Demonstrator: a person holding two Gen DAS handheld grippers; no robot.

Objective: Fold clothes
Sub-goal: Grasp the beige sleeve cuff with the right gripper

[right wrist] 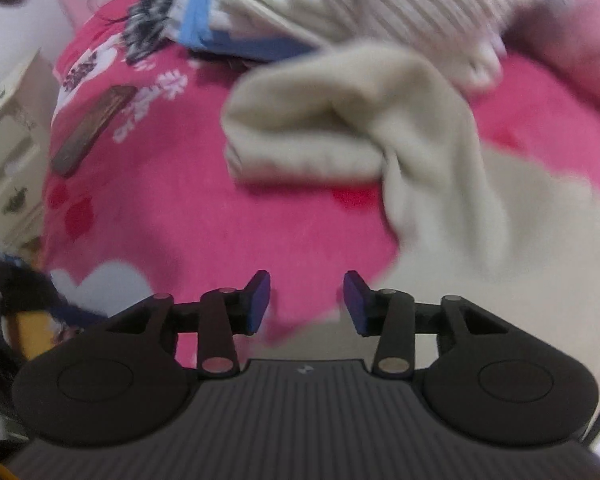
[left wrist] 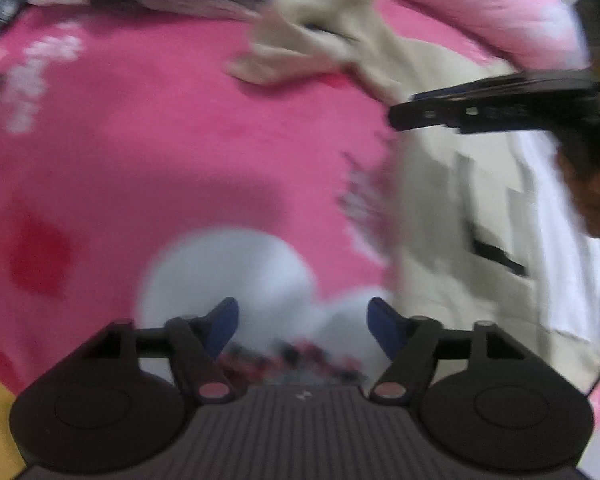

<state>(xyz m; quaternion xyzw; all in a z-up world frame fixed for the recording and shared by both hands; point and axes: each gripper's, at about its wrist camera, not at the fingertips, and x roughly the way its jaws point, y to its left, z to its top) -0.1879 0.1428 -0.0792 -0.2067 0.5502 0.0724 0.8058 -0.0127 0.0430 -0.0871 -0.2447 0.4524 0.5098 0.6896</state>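
Cream garment [right wrist: 440,184] lies half-spread on the pink blanket [right wrist: 180,208], one sleeve doubled back toward the pile of folded clothes [right wrist: 340,4]. Left gripper [left wrist: 303,326]: fingers wide, nothing between. Right gripper [right wrist: 306,304]: fingers parted, empty. Judged best: pinch a sleeve edge, not bulk cloth. Only the right view shows a dark flat object [right wrist: 92,128]; only the left view shows the other gripper from the side.
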